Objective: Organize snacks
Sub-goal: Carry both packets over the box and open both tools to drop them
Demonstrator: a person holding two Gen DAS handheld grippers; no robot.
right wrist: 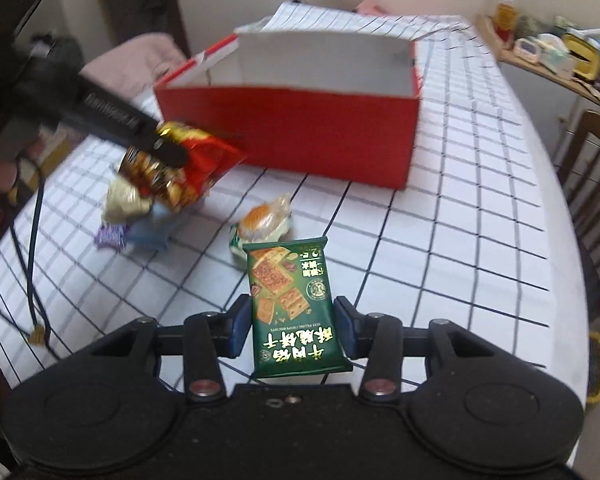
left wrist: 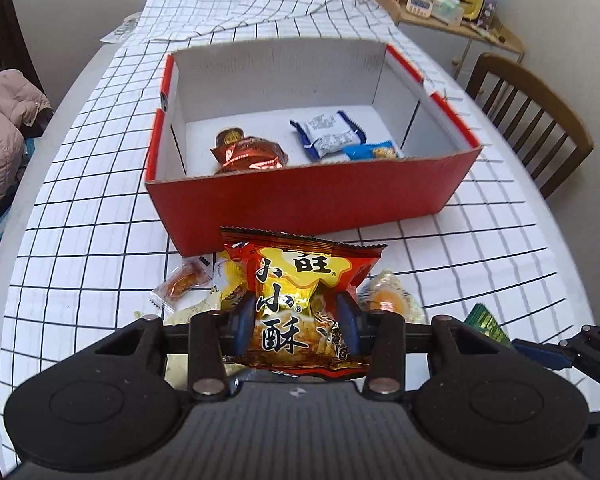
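My left gripper (left wrist: 296,322) is shut on a red and yellow snack bag (left wrist: 300,296), held above the table in front of the red cardboard box (left wrist: 300,196). The box holds a brown packet (left wrist: 248,152) and blue-white packets (left wrist: 332,134). My right gripper (right wrist: 292,326) is shut on a green biscuit packet (right wrist: 292,300), short of the box (right wrist: 284,128). The left gripper with its bag (right wrist: 180,168) shows at the left of the right wrist view.
Loose snacks lie on the checked tablecloth (left wrist: 80,248): an orange candy (left wrist: 182,282), a clear-wrapped pastry (right wrist: 264,220), a purple wrapper (right wrist: 110,236). A wooden chair (left wrist: 532,120) stands at the right. A cluttered shelf (left wrist: 440,0) is at the back right.
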